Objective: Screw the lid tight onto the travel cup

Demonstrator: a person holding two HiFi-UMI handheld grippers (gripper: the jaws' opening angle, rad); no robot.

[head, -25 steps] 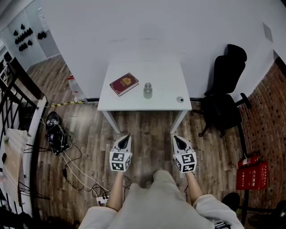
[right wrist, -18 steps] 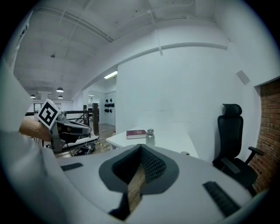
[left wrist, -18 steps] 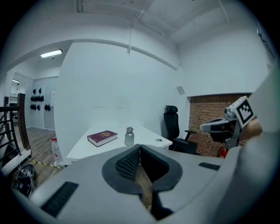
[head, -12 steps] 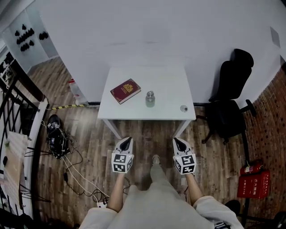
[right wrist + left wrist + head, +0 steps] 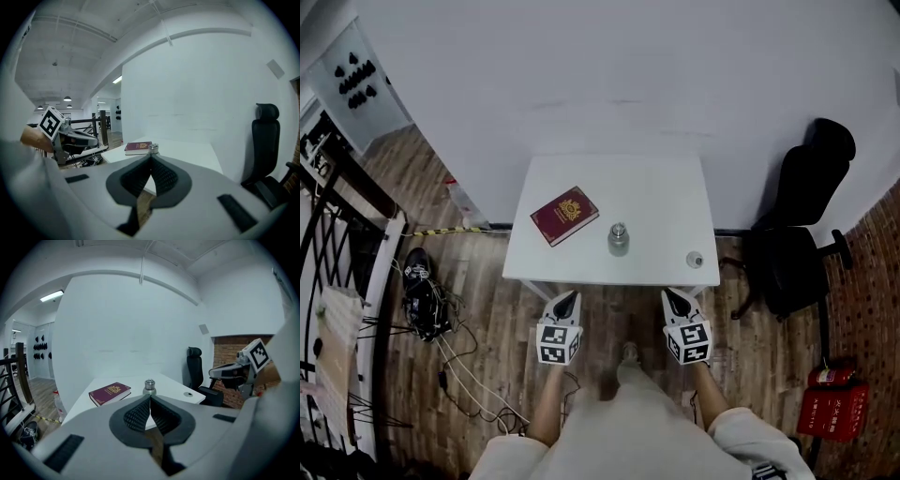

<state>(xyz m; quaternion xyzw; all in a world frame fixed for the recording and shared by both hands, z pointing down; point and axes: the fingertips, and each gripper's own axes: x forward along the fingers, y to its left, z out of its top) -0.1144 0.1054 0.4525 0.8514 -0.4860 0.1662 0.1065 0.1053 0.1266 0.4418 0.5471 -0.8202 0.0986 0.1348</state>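
While my left tongs point(image 5: 566, 297) and right tongs point(image 5: 673, 295) are pressed together, empty, just short of the desk point(image 5: 661, 192), travel cup point(image 5: 619, 238) stands mid-desk beside a maroon book point(image 5: 564, 215); lid point(image 5: 695, 260) lies apart, front right.

Silvery travel cup point(image 5: 619, 239) upright on table point(image 5: 656, 187); lid point(image 5: 695, 260) (small, round) apart, near right corner.

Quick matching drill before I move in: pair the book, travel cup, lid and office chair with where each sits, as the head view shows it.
Things:
1. book
2. travel cup
3. lid
4. office chair

Places:
A. on the floor, right of the table
B. table's near right corner
C. left part of the table
D. middle of the table, towards its near edge

Pairs: 1-C, 2-D, 3-B, 4-A
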